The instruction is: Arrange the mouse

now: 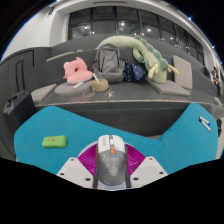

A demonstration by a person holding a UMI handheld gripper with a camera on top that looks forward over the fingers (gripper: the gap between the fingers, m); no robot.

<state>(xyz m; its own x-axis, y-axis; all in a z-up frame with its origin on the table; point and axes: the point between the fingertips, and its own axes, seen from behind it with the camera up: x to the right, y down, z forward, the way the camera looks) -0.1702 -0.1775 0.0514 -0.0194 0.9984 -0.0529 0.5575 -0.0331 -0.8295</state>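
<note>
Sitting at the lower centre of the frame, a grey computer mouse [111, 160] lies lengthwise between the two fingers of the claw [111, 172], its nose pointing away toward the middle of the frame. The magenta pads [91, 160] hug both its flanks, so the claw looks narrowed onto the mouse and holding it — a grip along the sides keeps the body straight for placing. Beneath it spreads a teal mat [60, 125] covering the counter [170, 88], probably the surface the mouse is meant to be arranged on. A small green sponge-like block [53, 142] rests on the mat at the left of the frame, well apart from the mouse. Beyond the mat, at the upper centre, stand a pink plush toy [76, 70], a grey backpack [109, 62] and a long green plush [146, 57] — clutter kept clear of the working area.
</note>
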